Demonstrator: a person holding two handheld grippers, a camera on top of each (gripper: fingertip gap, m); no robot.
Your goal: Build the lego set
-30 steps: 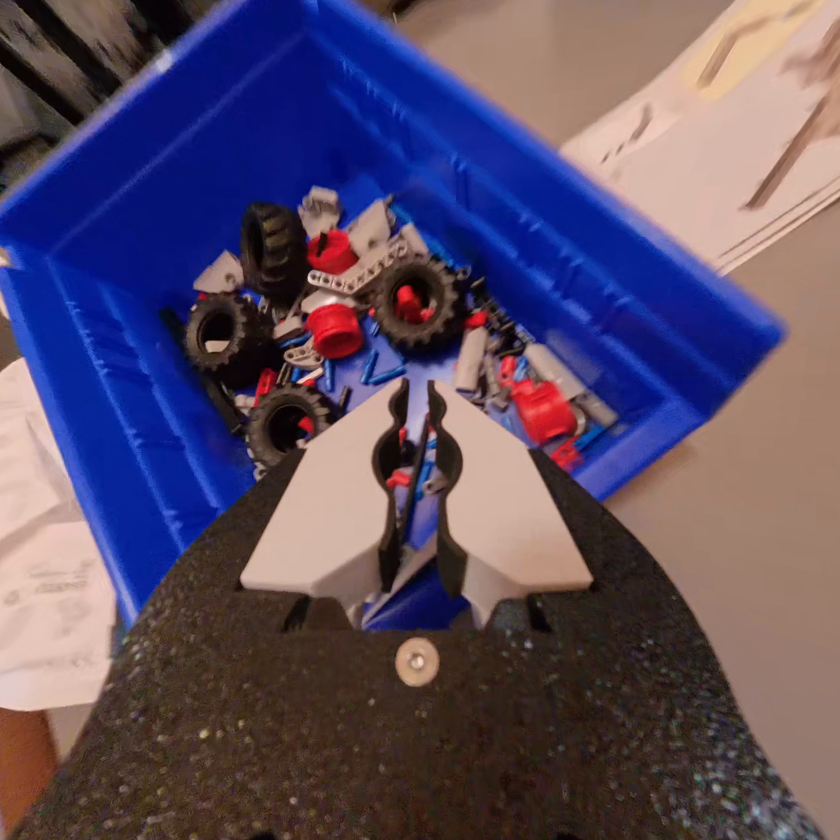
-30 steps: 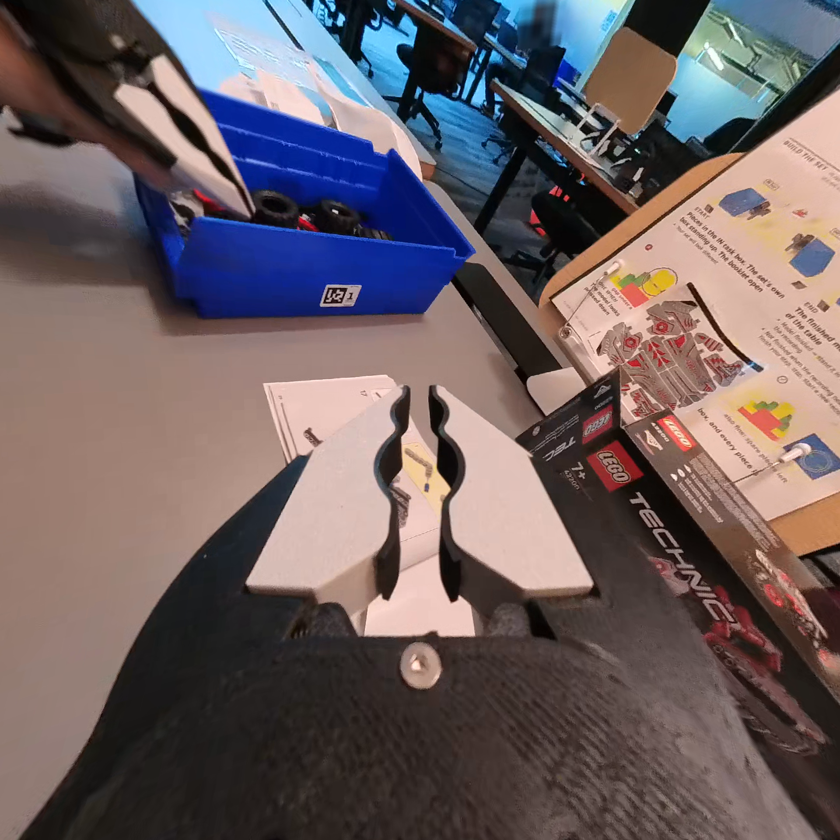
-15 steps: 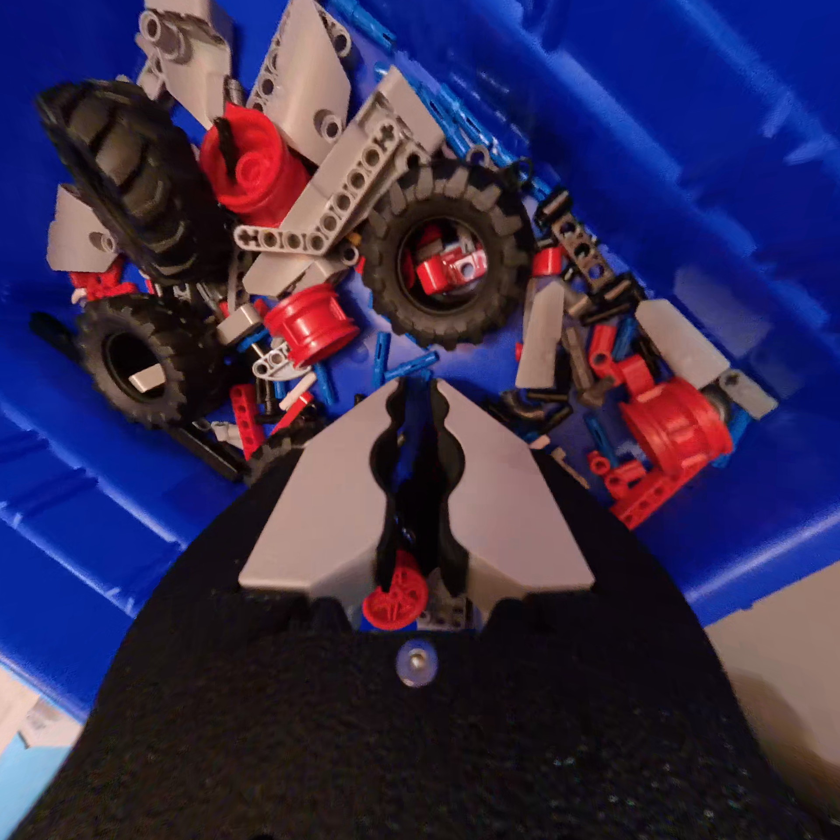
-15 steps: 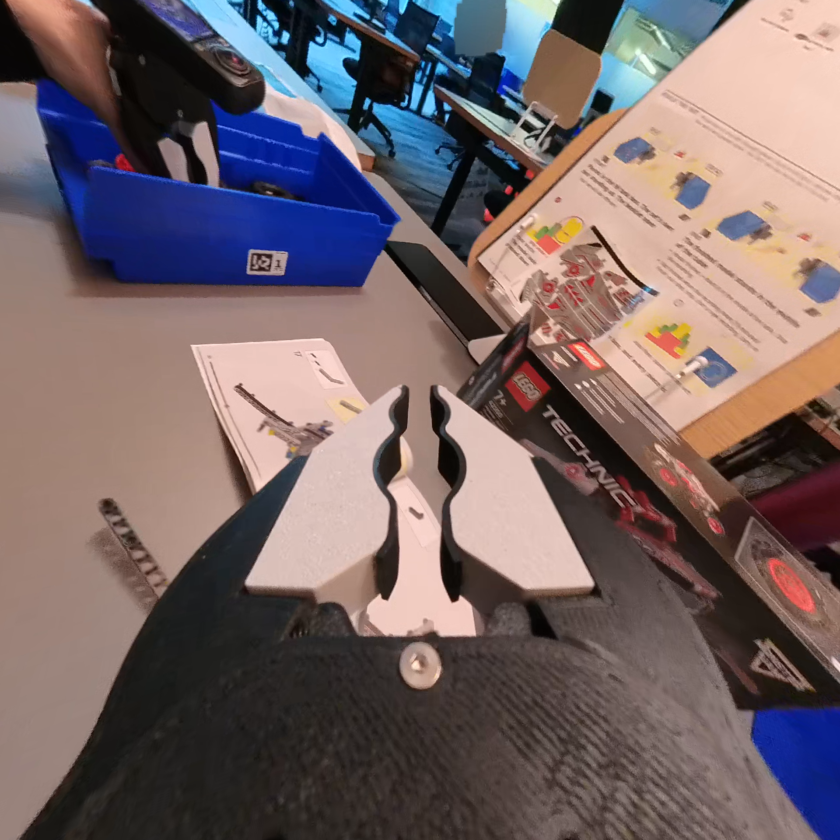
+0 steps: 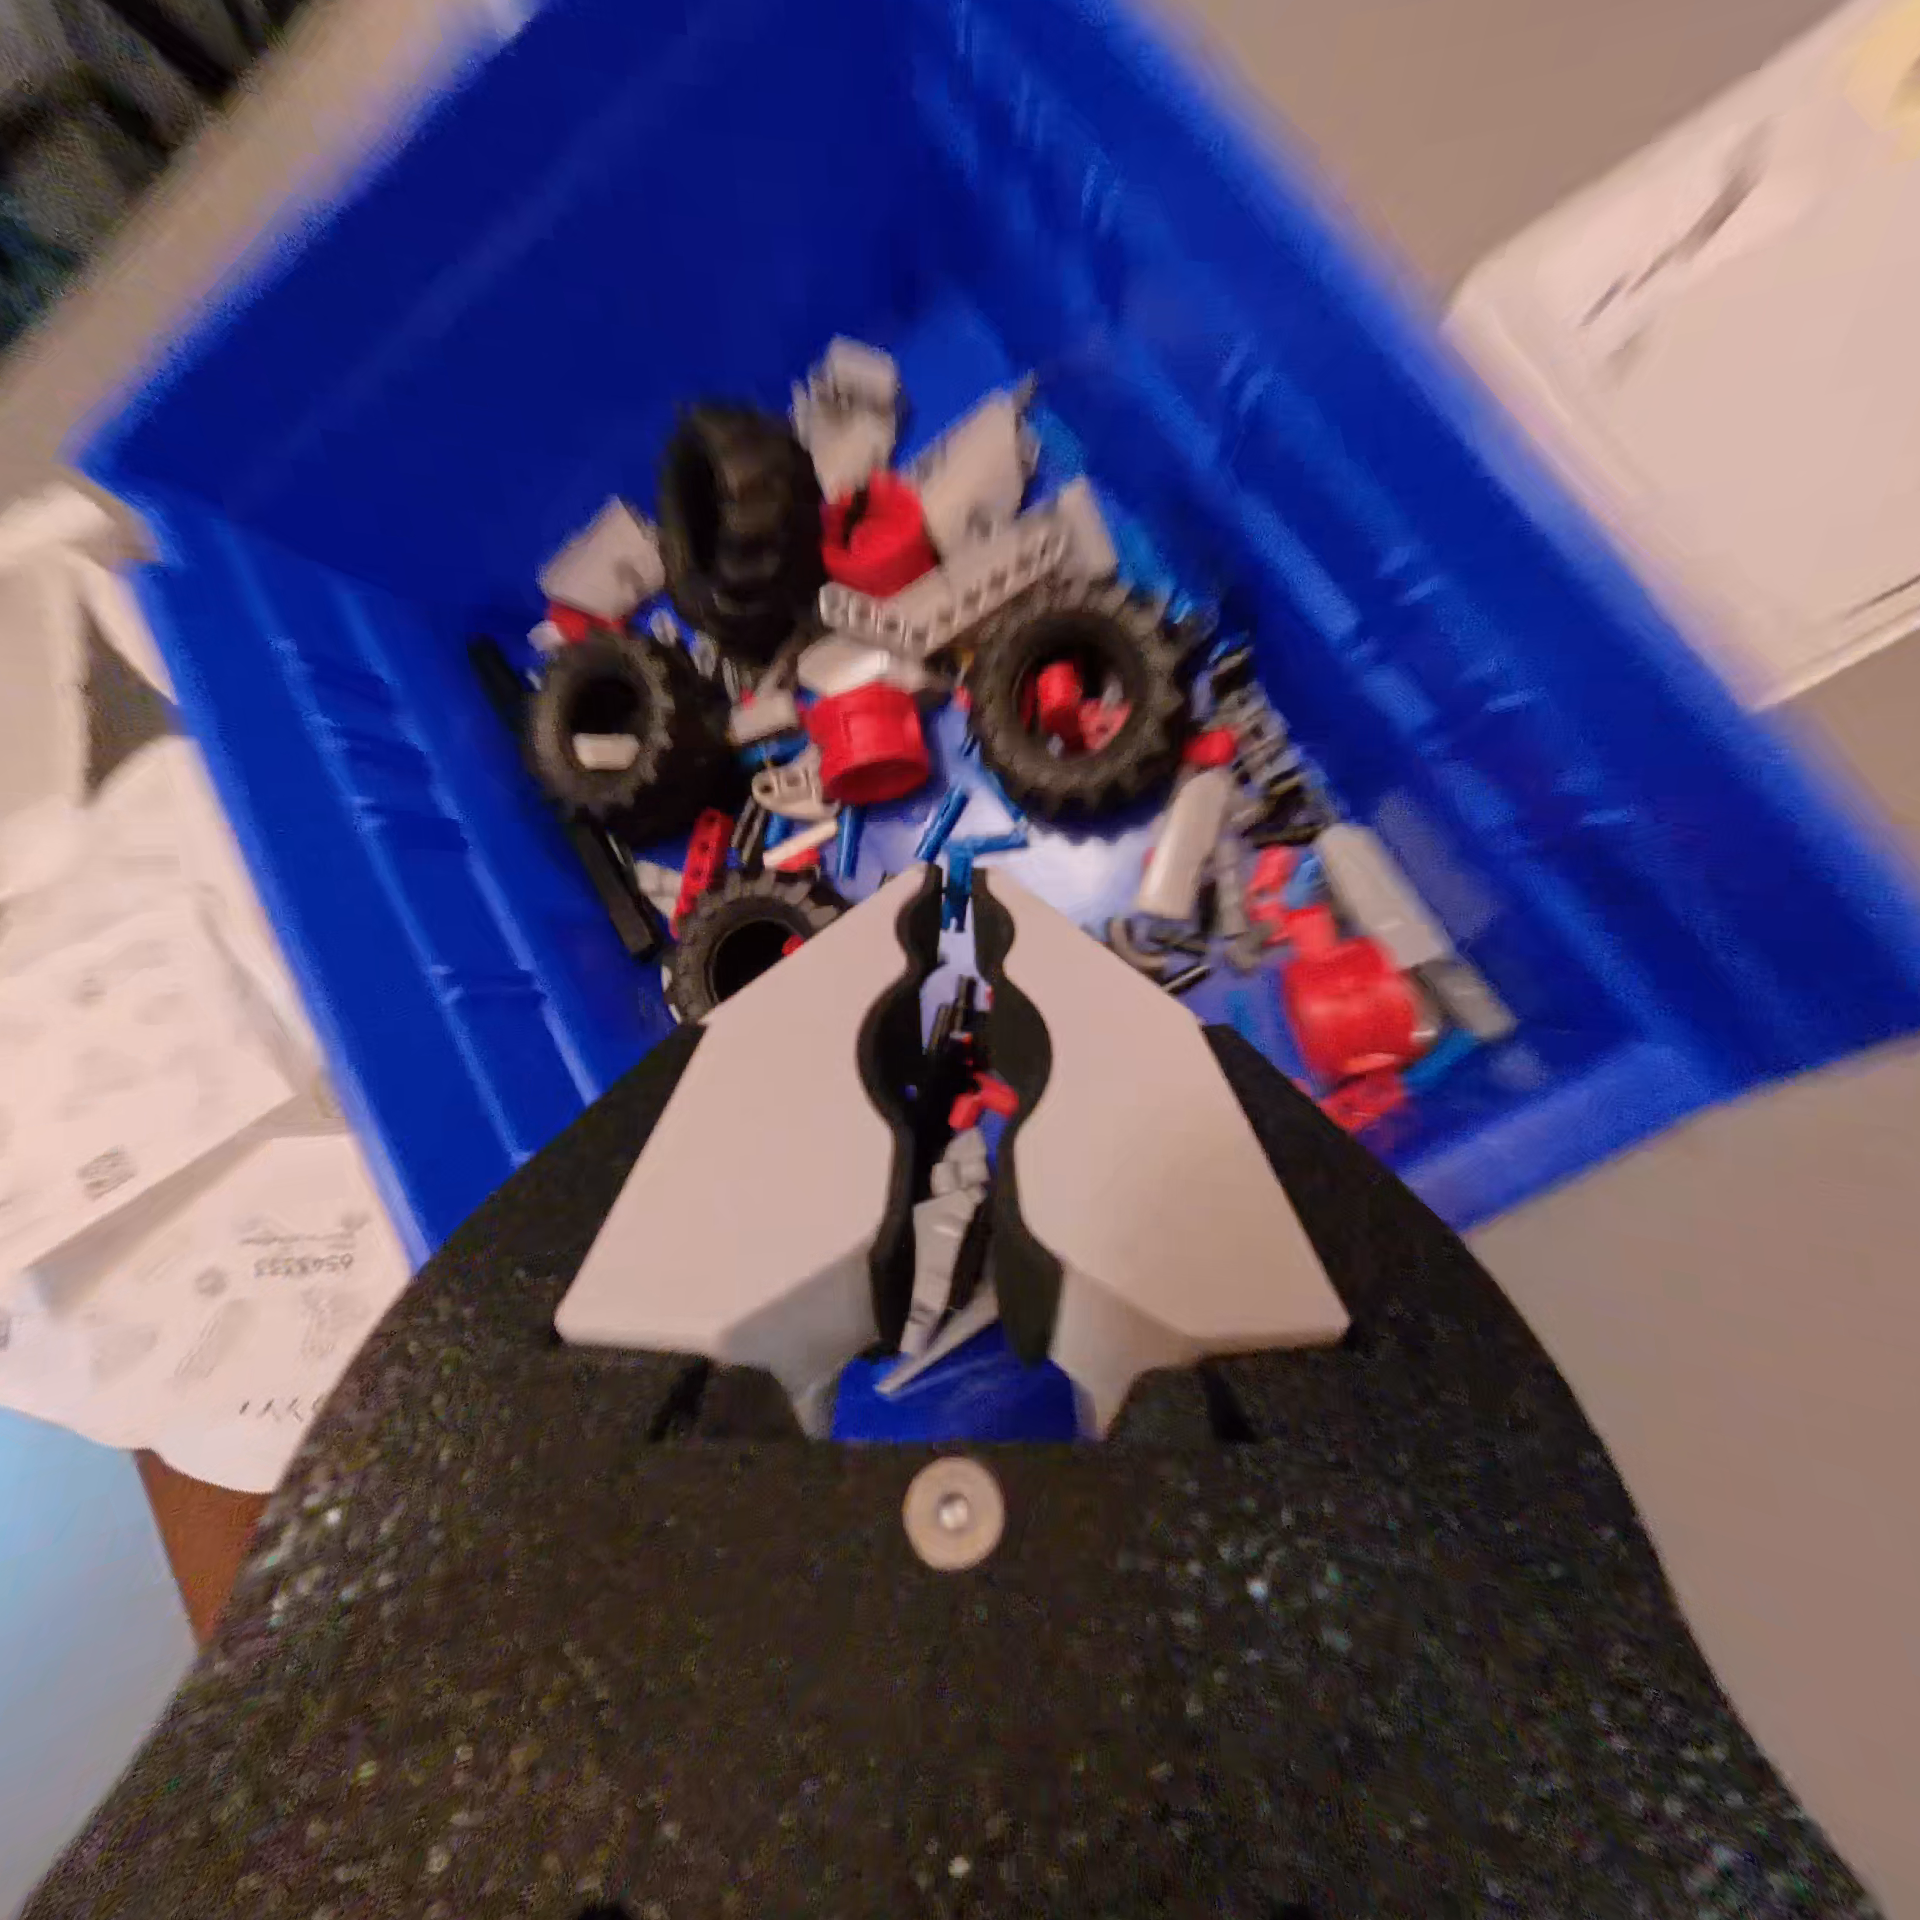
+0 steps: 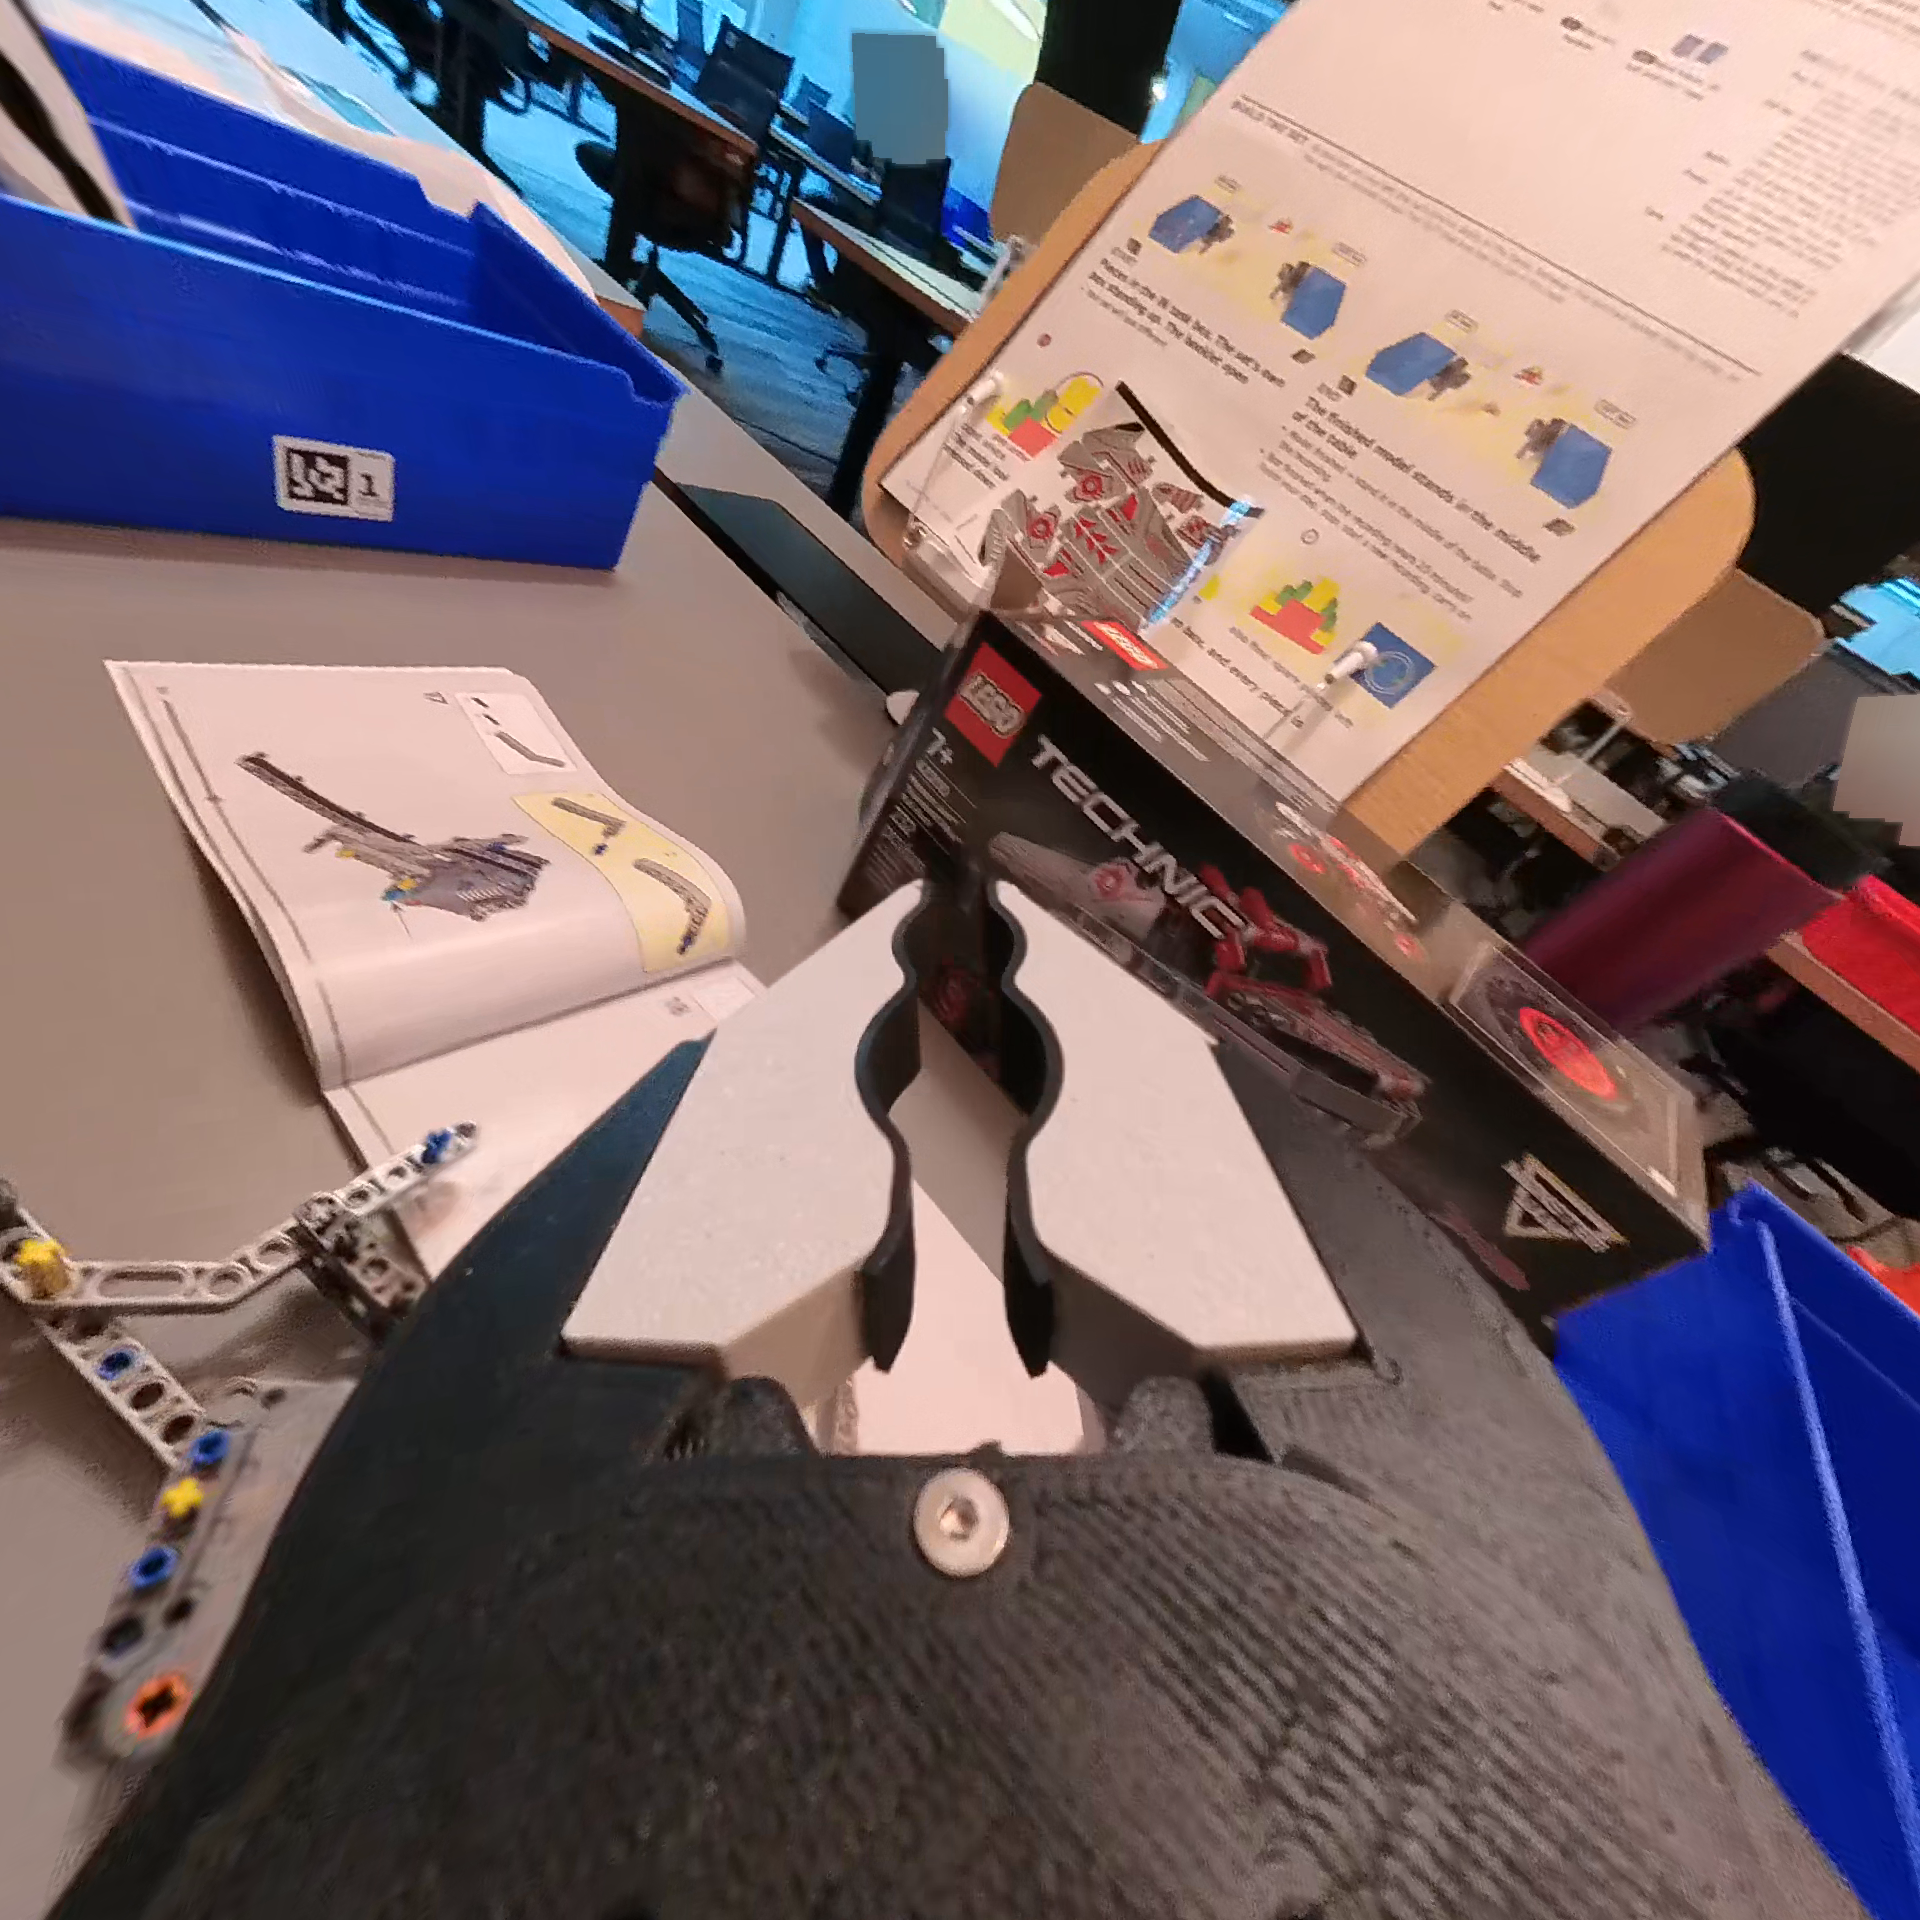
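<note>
In the left wrist view my left gripper [image 5: 958, 883] hovers over a blue bin [image 5: 1558, 644] of loose Lego parts: black tyres [image 5: 1070, 707], red hubs [image 5: 862, 738], grey beams and small blue pins. Its jaws are nearly closed, and a small blue pin [image 5: 956, 902] seems pinched at the tips; the picture is blurred. In the right wrist view my right gripper [image 6: 958, 894] is narrowly open and empty above the grey table. A partly built grey beam assembly [image 6: 208, 1278] with blue and yellow pins lies at its lower left.
An open instruction booklet [image 6: 416, 852] lies ahead on the left. The black Lego box [image 6: 1195, 935] lies ahead, with a propped instruction board [image 6: 1351, 364] behind it. The parts bin [image 6: 208, 395] is far left, another blue bin [image 6: 1766, 1455] near right. Papers [image 5: 135, 1091] flank the bin. My right fingertips sit around 45 cm from my left ones. It is some 15 cm from my right tips to the partly built grey beam assembly [image 6: 208, 1278].
My left gripper dipped deep into the bin, narrowed its jaws, then rose back above it. My right gripper moved nearer the table and swung right; the beam assembly came into view.
</note>
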